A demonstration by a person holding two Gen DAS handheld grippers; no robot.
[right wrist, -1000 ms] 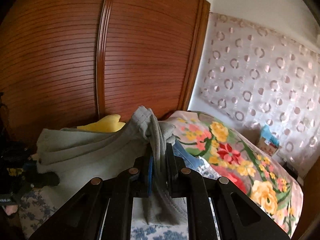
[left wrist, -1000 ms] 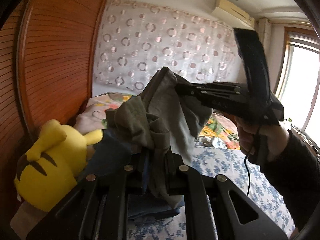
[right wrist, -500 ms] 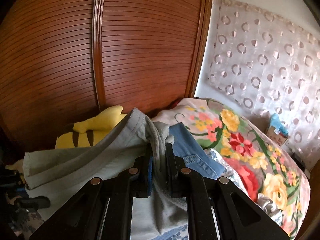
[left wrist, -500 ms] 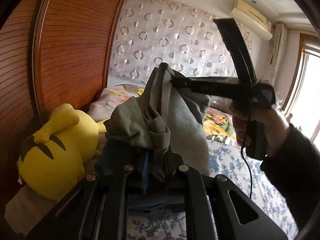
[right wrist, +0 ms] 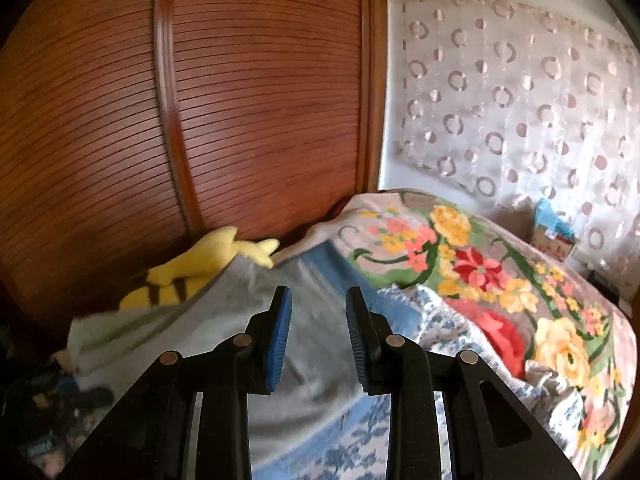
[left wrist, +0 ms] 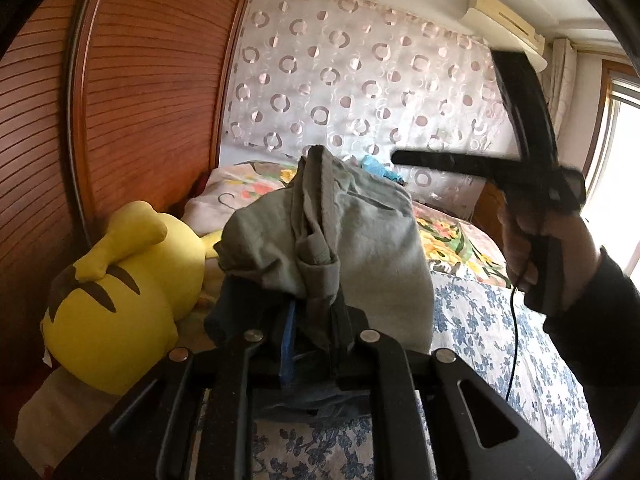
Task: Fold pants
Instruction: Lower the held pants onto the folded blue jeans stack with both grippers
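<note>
1. Nearest in the left wrist view, the left gripper [left wrist: 314, 320] pinches a bunched fold of grey-green pants [left wrist: 340, 236]; its jaws are opening slightly, with cloth still pressed between them.
2. The pants rise in a crumpled heap above those jaws, over a blue floral bedsheet [left wrist: 480, 320].
3. In the right wrist view, the right gripper [right wrist: 318, 312] has its jaws spread and opening, with nothing between the blue pads [right wrist: 280, 328]; the pants [right wrist: 200, 332] lie spread on the bed below them.
4. A yellow plush toy [left wrist: 120, 300] lies left of the pants, against the slatted wooden wardrobe [left wrist: 152, 92].
5. Farther back lies a flowered blanket [right wrist: 500, 280], then a sheer curtain with rings [left wrist: 360, 92].
</note>
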